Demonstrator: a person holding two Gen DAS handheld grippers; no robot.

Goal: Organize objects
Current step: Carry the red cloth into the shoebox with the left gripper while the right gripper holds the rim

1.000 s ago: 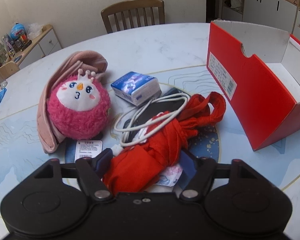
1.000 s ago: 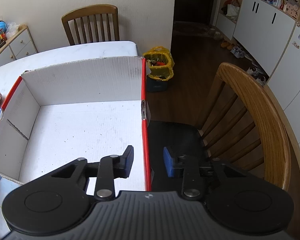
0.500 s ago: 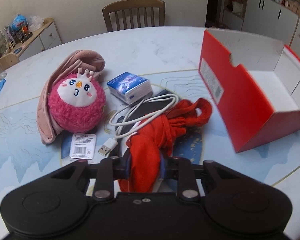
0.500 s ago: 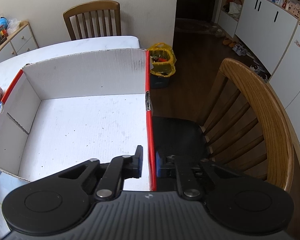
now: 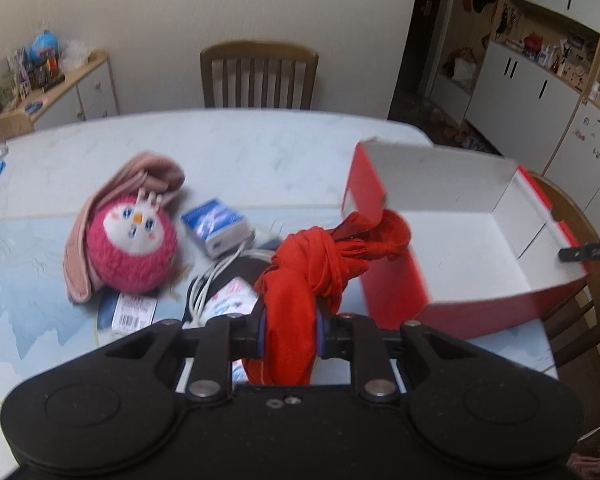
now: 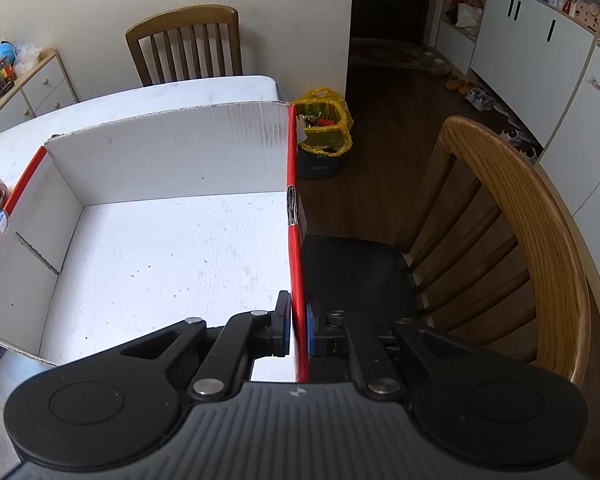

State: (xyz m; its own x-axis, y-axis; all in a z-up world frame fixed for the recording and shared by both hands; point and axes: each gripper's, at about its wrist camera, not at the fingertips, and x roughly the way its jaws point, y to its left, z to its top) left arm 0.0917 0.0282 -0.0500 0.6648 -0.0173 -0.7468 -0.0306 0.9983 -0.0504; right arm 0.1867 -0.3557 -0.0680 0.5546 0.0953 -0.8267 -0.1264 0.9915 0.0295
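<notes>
My left gripper (image 5: 289, 330) is shut on a red cloth bundle (image 5: 320, 264) and holds it lifted above the table, its far end at the red box's left wall. The open red box (image 5: 396, 280) with a white inside stands at the right. In the right wrist view my right gripper (image 6: 297, 330) is shut on the box's right red wall (image 6: 294, 208). The box's inside (image 6: 172, 256) holds nothing. A pink plush ball (image 5: 132, 244), a blue tissue pack (image 5: 216, 226) and a white cable (image 5: 208, 284) lie on the table.
A pink cloth (image 5: 140, 172) wraps behind the plush. A printed packet (image 5: 232, 296) and a barcode tag (image 5: 134, 310) lie near my left gripper. A wooden chair (image 6: 520, 240) stands right of the box, another (image 5: 258, 74) at the table's far side. A yellow bag (image 6: 324, 128) sits on the floor.
My left gripper closed on the red cloth and lifted it up and right toward the box. My right gripper closed onto the box's right wall.
</notes>
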